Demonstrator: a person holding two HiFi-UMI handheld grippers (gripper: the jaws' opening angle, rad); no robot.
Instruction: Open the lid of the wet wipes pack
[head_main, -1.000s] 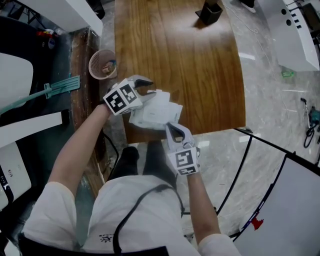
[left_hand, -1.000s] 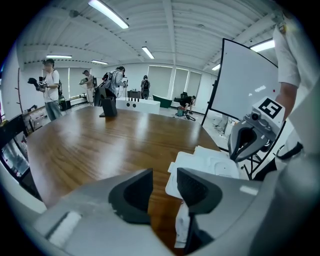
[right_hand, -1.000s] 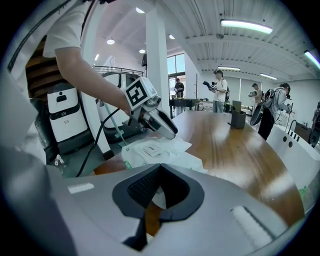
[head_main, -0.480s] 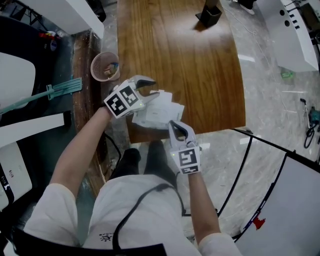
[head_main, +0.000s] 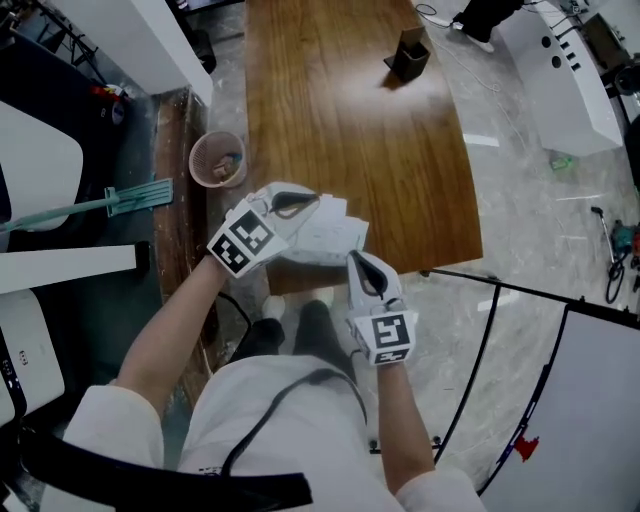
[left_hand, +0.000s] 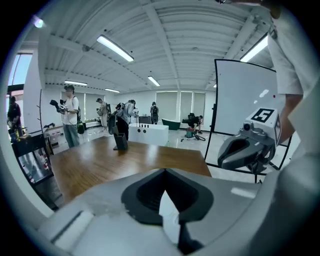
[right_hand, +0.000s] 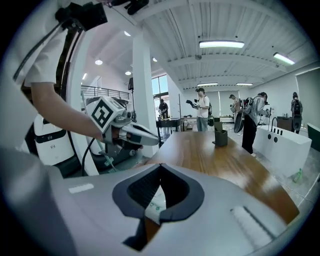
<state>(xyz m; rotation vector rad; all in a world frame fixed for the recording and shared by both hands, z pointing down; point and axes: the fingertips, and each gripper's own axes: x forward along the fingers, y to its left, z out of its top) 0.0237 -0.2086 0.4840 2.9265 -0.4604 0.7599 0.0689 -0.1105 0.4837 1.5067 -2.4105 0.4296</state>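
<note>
The white wet wipes pack hangs in the air over the near edge of the wooden table, held between both grippers. My left gripper is at the pack's far left corner, its jaws shut on a thin white edge. My right gripper grips the near right edge, jaws shut on a white strip with green print. In the left gripper view the right gripper shows at the right. In the right gripper view the left gripper shows at the left. The lid itself is hidden.
A pink bin stands on the floor left of the table, with a green-headed mop beside it. A dark holder sits at the table's far end. Several people stand at the far side of the room. A black-framed white panel stands at the right.
Both grippers have lifted the pack up from the table edge. The left gripper's jaws, earlier apart round the pack's corner, are now closed on its thin edge.
</note>
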